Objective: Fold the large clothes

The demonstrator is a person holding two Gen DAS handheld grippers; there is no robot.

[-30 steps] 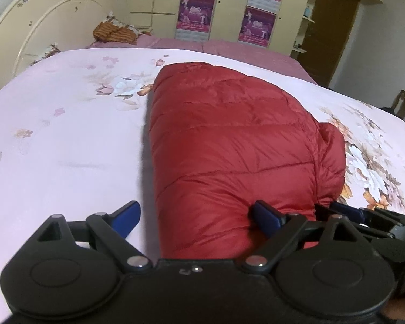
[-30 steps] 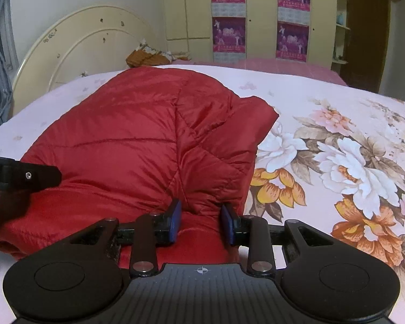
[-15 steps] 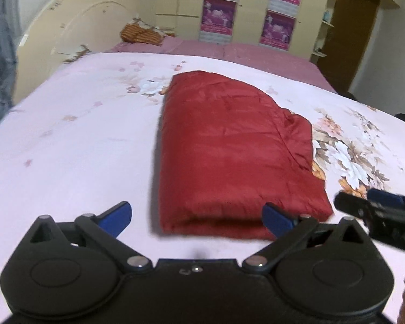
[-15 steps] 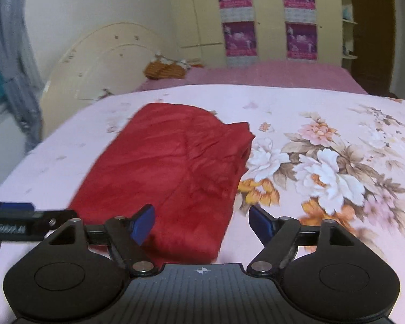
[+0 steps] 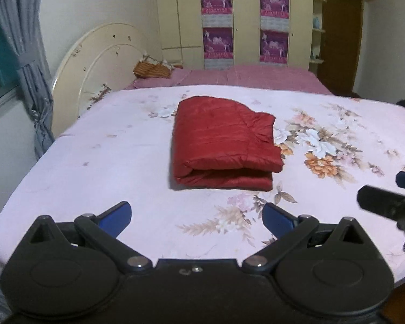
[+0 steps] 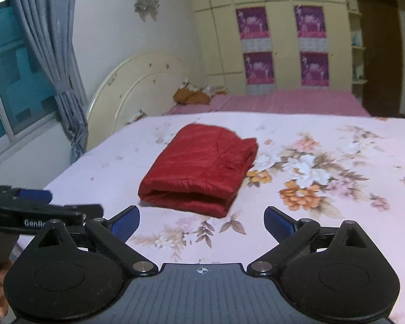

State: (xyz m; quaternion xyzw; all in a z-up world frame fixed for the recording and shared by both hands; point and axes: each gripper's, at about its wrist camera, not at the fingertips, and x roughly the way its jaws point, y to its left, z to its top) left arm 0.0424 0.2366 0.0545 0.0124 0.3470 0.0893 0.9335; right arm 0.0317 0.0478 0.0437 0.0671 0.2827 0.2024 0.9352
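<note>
I am holding the left hand-held gripper (image 5: 197, 217) spread and empty, the right hand-held gripper (image 6: 202, 222) opening on nothing, the folded red quilted jacket (image 5: 222, 141) lying ahead on the bed (image 5: 100, 162), apparently finished, so next only checking the fold.

Left gripper (image 5: 197, 217): matte black body, two round housings joined by angled link arms, silver pivot screws, blue pads on the fingers (image 5: 276, 217).

Right gripper (image 6: 202, 219): same black linkage and silver screws, blue fingers (image 6: 125, 222), ribbed grey centre plate with a small white crosshair mark.

White lettering "GenR…" on the left gripper's side arm, partly hidden.
</note>
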